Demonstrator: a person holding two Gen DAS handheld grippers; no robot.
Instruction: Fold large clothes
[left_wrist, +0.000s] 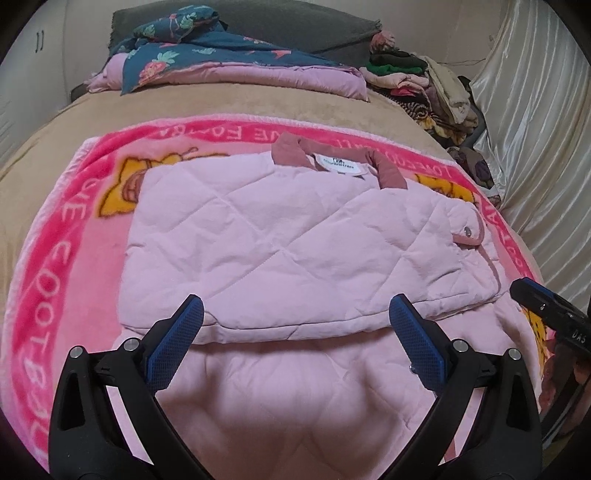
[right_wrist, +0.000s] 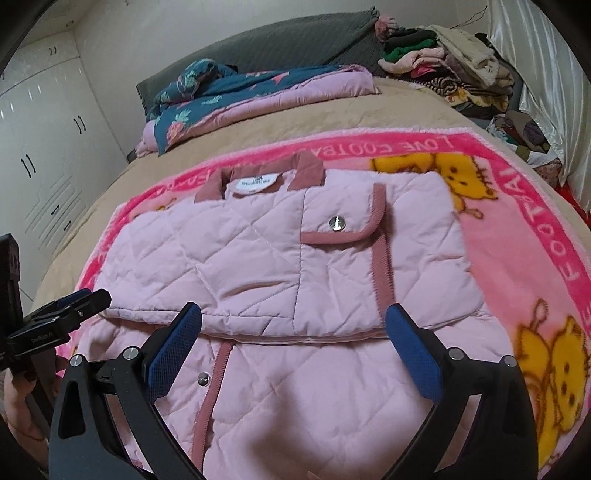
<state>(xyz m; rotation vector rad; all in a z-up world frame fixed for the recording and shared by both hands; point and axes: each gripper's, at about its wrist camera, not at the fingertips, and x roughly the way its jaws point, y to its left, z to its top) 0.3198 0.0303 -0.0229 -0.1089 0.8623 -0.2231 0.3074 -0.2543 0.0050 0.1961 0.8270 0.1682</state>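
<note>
Broadly, a beige bed (left_wrist: 44, 147) carries a pink cartoon blanket (left_wrist: 48, 266), and on it lies the partly folded pink quilted jacket (left_wrist: 280, 236), collar toward the far end, upper layer doubled over the lower. Both tools hover near its closest edge: left gripper (left_wrist: 295, 317) with fingers spread wide, right gripper (right_wrist: 293, 325) likewise spread, neither pinching any fabric
</note>
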